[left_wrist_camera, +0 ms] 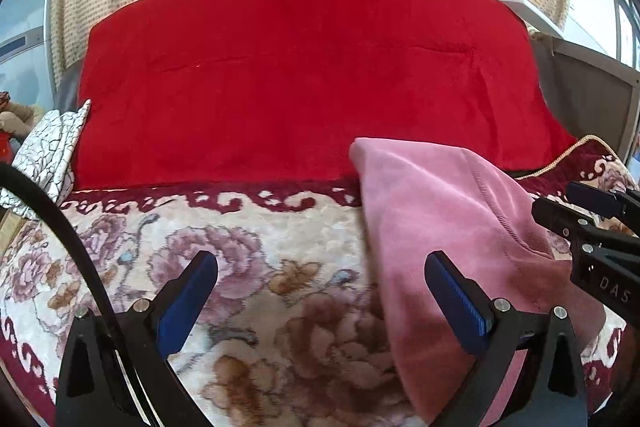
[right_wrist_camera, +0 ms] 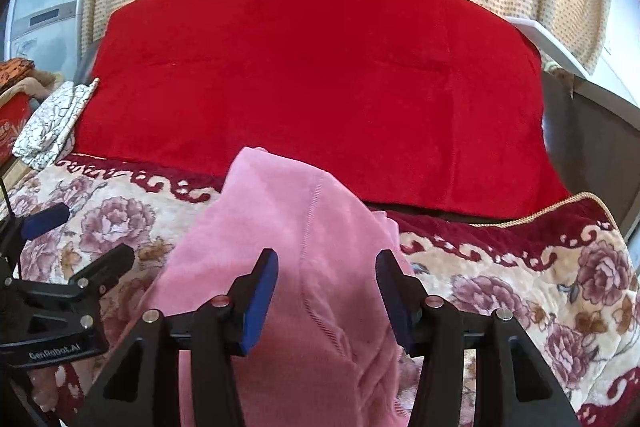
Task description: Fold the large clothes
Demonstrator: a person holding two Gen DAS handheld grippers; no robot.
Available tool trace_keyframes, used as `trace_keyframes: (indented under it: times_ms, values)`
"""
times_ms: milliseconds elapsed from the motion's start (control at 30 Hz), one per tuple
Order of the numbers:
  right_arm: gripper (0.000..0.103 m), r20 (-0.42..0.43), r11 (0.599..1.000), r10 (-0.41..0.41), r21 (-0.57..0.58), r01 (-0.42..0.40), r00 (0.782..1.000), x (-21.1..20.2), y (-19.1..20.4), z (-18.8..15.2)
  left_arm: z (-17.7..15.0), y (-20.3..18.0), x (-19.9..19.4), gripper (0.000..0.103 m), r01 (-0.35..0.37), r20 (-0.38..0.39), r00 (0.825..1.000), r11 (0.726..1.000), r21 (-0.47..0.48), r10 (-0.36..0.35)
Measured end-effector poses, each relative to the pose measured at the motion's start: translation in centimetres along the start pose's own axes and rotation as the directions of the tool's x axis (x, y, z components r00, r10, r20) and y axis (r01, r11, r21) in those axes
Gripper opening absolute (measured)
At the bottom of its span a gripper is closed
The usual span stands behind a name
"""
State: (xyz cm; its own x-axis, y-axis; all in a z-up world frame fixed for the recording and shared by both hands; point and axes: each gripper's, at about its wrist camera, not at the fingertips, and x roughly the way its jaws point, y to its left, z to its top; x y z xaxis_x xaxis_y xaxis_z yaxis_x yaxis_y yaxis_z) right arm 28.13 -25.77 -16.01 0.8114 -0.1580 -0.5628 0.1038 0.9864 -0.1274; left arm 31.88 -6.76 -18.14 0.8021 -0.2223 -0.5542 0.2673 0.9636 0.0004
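- Fingers of the left gripper stood wide apart over the floral blanket, grasping nothing; those of the right gripper were parted too, the pink garment beneath them but, by the look of it, unpinched.
- Folding seemed partway: the pink garment lay as a narrowed strip, likely needing another fold across.
- Its long axis ran from the grippers toward the red quilt, its far end just overlapping that quilt's near edge.
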Motion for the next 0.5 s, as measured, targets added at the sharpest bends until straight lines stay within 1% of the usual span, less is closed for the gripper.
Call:
trace_keyframes:
  times_ms: [267, 500]
  values:
    - [0.055, 0.01, 1.0, 0.005, -0.031, -0.005, 1.0, 0.1, 1.9, 0.4, -0.2, 1.4, 0.3, 0.103, -0.032, 0.003, 0.999, 0.999, -0.034, 0.032]
    - [0.055, 0.013, 0.999, 0.012, -0.04, -0.012, 1.0, 0.2, 2.7, 0.5, -0.3, 1.9, 0.2, 0.103, -0.039, 0.007, 0.999, 0.998, -0.042, 0.039]
